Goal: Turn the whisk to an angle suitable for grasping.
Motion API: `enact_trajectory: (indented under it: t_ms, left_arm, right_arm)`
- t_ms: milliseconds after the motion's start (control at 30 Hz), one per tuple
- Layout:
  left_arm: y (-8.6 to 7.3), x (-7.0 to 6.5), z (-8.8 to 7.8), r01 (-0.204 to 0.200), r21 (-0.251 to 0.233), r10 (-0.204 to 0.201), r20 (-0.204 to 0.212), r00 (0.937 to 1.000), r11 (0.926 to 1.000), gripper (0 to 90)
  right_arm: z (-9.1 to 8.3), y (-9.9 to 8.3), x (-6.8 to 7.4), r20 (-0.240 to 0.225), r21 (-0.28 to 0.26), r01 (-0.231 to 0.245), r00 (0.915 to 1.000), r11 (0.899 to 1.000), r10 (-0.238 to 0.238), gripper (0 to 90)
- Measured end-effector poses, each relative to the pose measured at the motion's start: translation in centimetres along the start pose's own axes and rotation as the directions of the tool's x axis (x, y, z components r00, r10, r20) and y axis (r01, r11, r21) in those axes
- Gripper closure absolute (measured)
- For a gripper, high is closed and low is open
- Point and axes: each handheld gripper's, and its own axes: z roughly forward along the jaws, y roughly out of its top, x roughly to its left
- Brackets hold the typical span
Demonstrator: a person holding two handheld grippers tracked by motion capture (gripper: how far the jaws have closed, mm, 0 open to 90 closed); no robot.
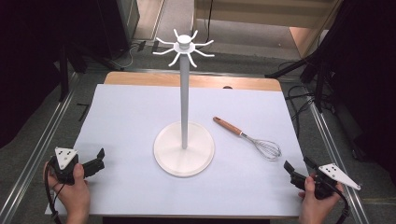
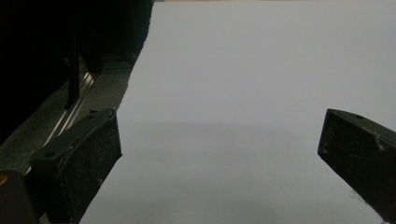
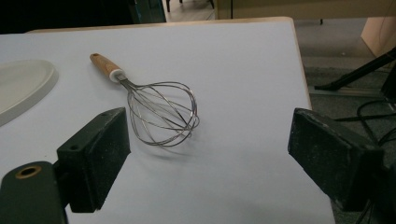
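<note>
So far nothing is picked up. From the left: my left gripper (image 1: 97, 160) rests at the near left corner of the white table (image 1: 121, 121), jaws wide and empty over bare surface. At centre the white hook stand (image 1: 184, 140) stands upright, its hooks bare. Right of it the whisk (image 1: 247, 137) lies flat, wooden handle toward the stand. My right gripper (image 1: 297, 169) sits low at the near right corner, jaws wide, aimed at the wire end nearby. Grasping and, I judge, hanging remain.

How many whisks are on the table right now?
1. The whisk lies flat on the white table cover, right of the hook stand's round base and just ahead of the open right gripper.
</note>
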Motion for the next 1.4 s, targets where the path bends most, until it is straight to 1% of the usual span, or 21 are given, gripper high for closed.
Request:
enact_trajectory:
  t_ms: [100,167,367,467,667,700,733,833,900,967,1000,1033,1067,1100,1167,1200,1233,1267,1300,1333,1400]
  left_arm:
    - [0.0,-0.1,0.1,-0.003,0.003,0.003,-0.002,1.0,1.0,0.0]
    - [0.0,-0.1,0.0,-0.003,0.004,0.003,-0.002,1.0,1.0,0.0]
    - [0.0,-0.1,0.0,-0.003,-0.002,0.003,-0.002,1.0,1.0,0.0]
    - [0.0,0.0,0.0,0.003,-0.003,-0.003,0.003,1.0,1.0,0.0]
    - [0.0,0.0,-0.1,0.002,-0.009,-0.002,0.0,1.0,1.0,0.0]
    - [-0.1,-0.1,-0.1,0.005,-0.013,-0.005,0.0,1.0,0.9999,0.0]
    - [-0.1,-0.1,-0.1,0.005,-0.015,-0.005,0.002,1.0,0.9999,0.0]
    - [-0.1,0.0,-0.2,0.0,-0.02,0.0,0.003,1.0,0.9998,0.0]
    - [-0.1,0.0,-0.2,0.004,-0.018,-0.004,0.003,1.0,0.9998,0.0]
    - [-0.1,-0.1,-0.1,0.003,-0.016,-0.003,0.003,1.0,0.9999,0.0]
    - [-0.1,-0.1,-0.1,0.0,-0.015,0.0,0.002,1.0,0.9999,0.0]
    - [-0.1,-0.1,-0.1,-0.002,-0.014,0.002,0.002,1.0,0.9999,0.0]
    - [-0.1,-0.1,-0.1,-0.003,-0.014,0.003,0.003,1.0,0.9999,0.0]
    - [-0.1,-0.1,-0.1,-0.002,-0.014,0.002,0.006,1.0,0.9999,0.0]
    - [-0.1,0.0,-0.1,0.005,-0.015,-0.004,0.01,0.9999,0.9999,0.0]
    - [-0.1,0.1,-0.1,0.006,-0.016,-0.006,0.016,0.9999,0.9999,0.0]
    - [-0.1,0.1,-0.2,0.005,-0.015,-0.005,0.016,0.9999,0.9999,0.0]
    - [-0.1,0.0,-0.1,0.005,-0.017,-0.005,0.014,0.9999,0.9998,0.0]
    - [-0.1,0.0,-0.1,0.005,-0.017,-0.005,0.014,0.9999,0.9998,0.0]
    - [-0.1,0.0,-0.1,0.001,-0.016,-0.001,0.014,0.9999,0.9999,0.0]
    - [0.0,-0.1,-0.1,-0.01,-0.006,0.01,0.012,0.9999,0.9999,0.0]
  right_arm:
    - [0.1,0.0,0.0,0.009,0.033,-0.011,0.9999,0.999,0.011,14.3]
    - [0.0,0.0,0.0,0.03,0.035,-0.03,0.9991,0.999,0.029,22.6]
    - [0.1,0.0,-0.4,-0.075,0.057,-0.032,0.9965,0.998,0.036,29.3]
    - [0.0,0.0,-0.4,-0.081,0.051,-0.034,0.996,0.998,0.038,31.7]
    - [0.2,0.2,-0.1,-0.092,0.068,-0.003,0.9957,0.998,0.01,25.5]
    - [0.2,0.2,-0.1,-0.102,0.078,0.0,0.9947,0.997,0.008,24.6]
    - [0.3,0.3,0.0,-0.139,0.129,-0.009,0.9899,0.992,0.028,24.0]
    - [0.3,0.5,0.2,-0.157,0.136,-0.006,0.9873,0.991,0.028,24.0]
    - [0.4,0.9,0.9,-0.174,0.136,0.048,0.9845,0.99,-0.023,21.1]
    - [0.4,1.1,1.1,-0.166,0.135,0.063,0.9853,0.989,-0.04,20.9]
    - [0.4,1.3,1.5,-0.148,0.142,0.084,0.987,0.986,-0.063,20.7]
    - [0.5,1.9,2.1,-0.11,0.166,0.142,0.986,0.976,-0.125,20.8]
    - [0.5,1.9,2.1,-0.11,0.166,0.142,0.986,0.976,-0.125,20.8]
    - [0.6,2.2,2.3,-0.107,0.186,0.164,0.9836,0.969,-0.146,21.5]
    - [1.2,3.0,2.5,-0.137,0.249,0.204,0.9753,0.947,-0.174,24.8]
    - [1.2,3.0,2.5,-0.137,0.249,0.204,0.9753,0.947,-0.174,24.8]
    - [1.4,3.2,2.4,-0.145,0.266,0.213,0.9729,0.94,-0.18,27.7]
    - [1.5,3.8,2.4,-0.177,0.292,0.242,0.9643,0.925,-0.197,33.5]
    - [1.5,4.1,2.4,-0.191,0.302,0.258,0.9596,0.918,-0.207,34.8]
    - [1.5,4.1,2.4,-0.191,0.302,0.258,0.9596,0.918,-0.207,34.8]
    - [1.7,5.1,2.5,-0.219,0.318,0.291,0.9485,0.902,-0.229,35.8]
